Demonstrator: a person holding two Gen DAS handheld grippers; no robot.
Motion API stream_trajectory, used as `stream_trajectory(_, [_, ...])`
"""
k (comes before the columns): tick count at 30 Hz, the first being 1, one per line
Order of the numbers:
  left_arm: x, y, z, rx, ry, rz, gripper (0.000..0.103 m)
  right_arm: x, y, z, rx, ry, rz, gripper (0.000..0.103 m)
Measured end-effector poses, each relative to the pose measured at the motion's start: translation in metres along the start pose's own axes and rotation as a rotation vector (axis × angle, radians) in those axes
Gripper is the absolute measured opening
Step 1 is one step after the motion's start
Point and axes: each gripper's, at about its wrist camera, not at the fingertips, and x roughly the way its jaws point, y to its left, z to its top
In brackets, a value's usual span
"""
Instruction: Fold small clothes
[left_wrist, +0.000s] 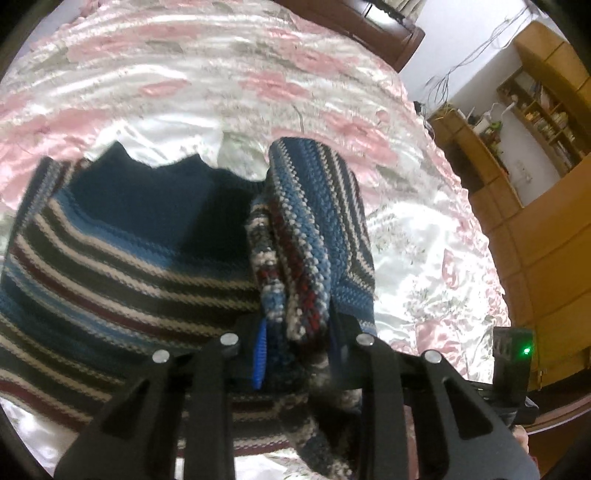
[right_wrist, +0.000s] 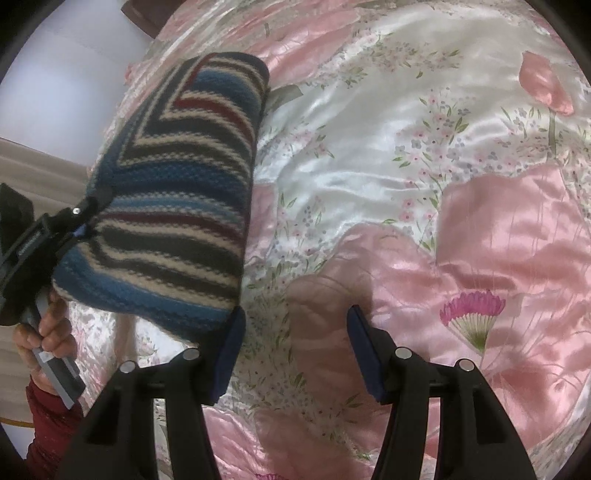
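A small knitted sweater (left_wrist: 122, 258) with blue, white, black and dark red stripes lies on the bed. My left gripper (left_wrist: 295, 354) is shut on a bunched fold of it, which stands up between the fingers. In the right wrist view the same striped sweater (right_wrist: 173, 206) sits at the left, folded over, with the left gripper (right_wrist: 83, 218) clamped on its near-left edge. My right gripper (right_wrist: 295, 350) is open above the bedspread, just right of the sweater's lower corner, with nothing between its fingers.
A shiny pink-and-white floral bedspread (right_wrist: 424, 184) covers the bed. A hand and red sleeve (right_wrist: 48, 369) hold the left gripper's handle. Wooden shelves and cabinets (left_wrist: 535, 155) stand beyond the bed's right edge, and a dark headboard (left_wrist: 369, 22) is at the far end.
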Motion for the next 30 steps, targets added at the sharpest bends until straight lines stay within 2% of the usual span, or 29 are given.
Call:
stream_trajectory(6, [-0.031, 0.023, 0.013, -0.027, -0.042, 0.021, 0.025, 0.004, 0.023, 0.001, -0.062, -0.001, -0.012, 0.058])
stream_trajectory(11, [-0.071, 0.062, 0.026, -0.059, -0.094, 0.067, 0.024, 0.012, 0.040, 0.002, -0.088, 0.005, 0.005, 0.058])
stream_trajectory(16, [-0.098, 0.100, 0.033, -0.083, -0.103, 0.110, 0.024, 0.024, 0.056, 0.000, -0.112, 0.022, 0.020, 0.058])
stream_trajectory(19, [-0.105, 0.122, 0.032, -0.098, -0.097, 0.128, 0.024, 0.031, 0.063, 0.002, -0.125, 0.034, 0.023, 0.058])
stream_trajectory(30, [-0.109, 0.188, 0.023, -0.208, -0.063, 0.095, 0.024, 0.045, 0.105, -0.001, -0.221, 0.055, 0.041, 0.058])
